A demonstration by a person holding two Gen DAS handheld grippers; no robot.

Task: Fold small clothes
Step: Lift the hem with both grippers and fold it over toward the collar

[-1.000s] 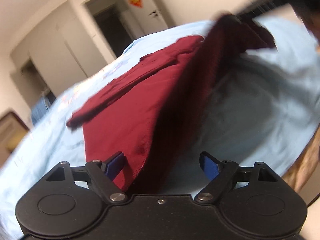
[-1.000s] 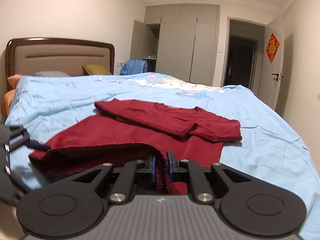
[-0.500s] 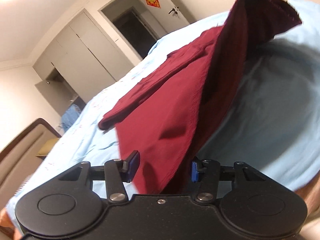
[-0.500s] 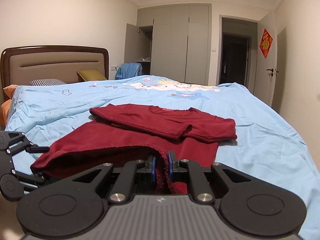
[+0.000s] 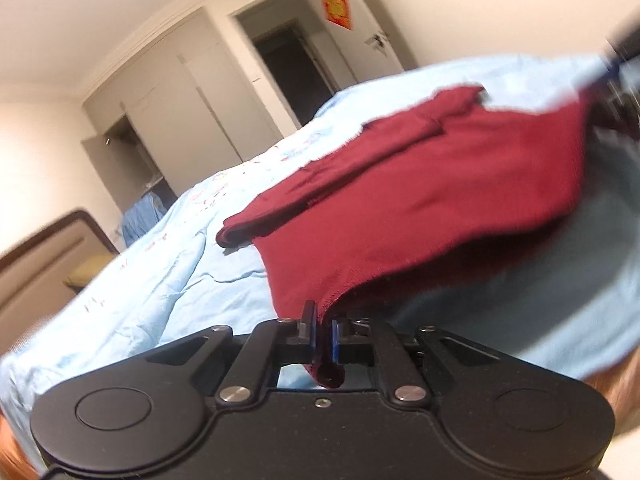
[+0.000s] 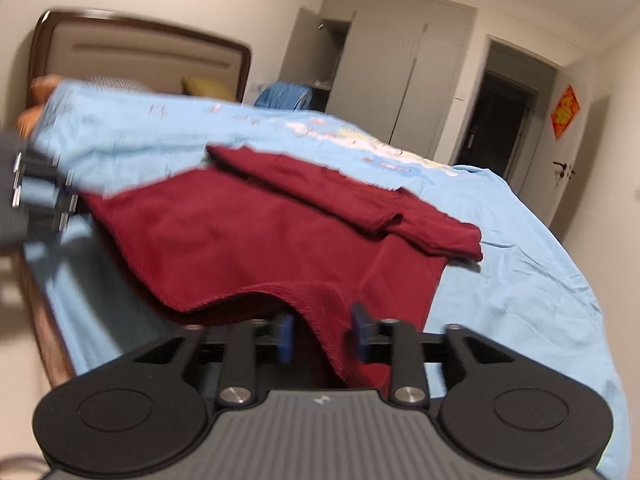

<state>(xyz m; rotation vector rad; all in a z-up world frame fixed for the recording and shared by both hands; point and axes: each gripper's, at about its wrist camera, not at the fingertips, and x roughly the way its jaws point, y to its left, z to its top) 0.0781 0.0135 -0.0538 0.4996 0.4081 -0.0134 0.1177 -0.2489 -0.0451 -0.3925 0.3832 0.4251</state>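
The dark red shirt (image 6: 256,236) lies spread on the light blue bedspread (image 6: 520,280), its sleeves already folded across the upper body toward the headboard (image 6: 140,56) end, and its bottom hem lifted off the cover at the foot end of the bed, the end farthest from the headboard. That hem is what the next move turns on: it runs crosswise between my two tools, its long axis roughly parallel to the headboard, and the rest of the shirt stretches away from both tongs toward the headboard. So I judge the fold has to carry the hem forward, away from me and over the sleeves.

My left gripper (image 5: 324,340) sits at the hem's left corner with its blue pads pressed together on a bunch of cloth; a small roll of fabric hangs out below the pads. My right gripper (image 6: 322,336) is at the other corner, and here its pads stand apart with the hem draped down between them, so the cloth seems to rest there rather than being pinched, though the blur makes me unsure whether one pad touches it.

Both tools point along the bed toward the headboard, held low at the foot edge, the left view tilted sharply. The left one alone has the firm hold
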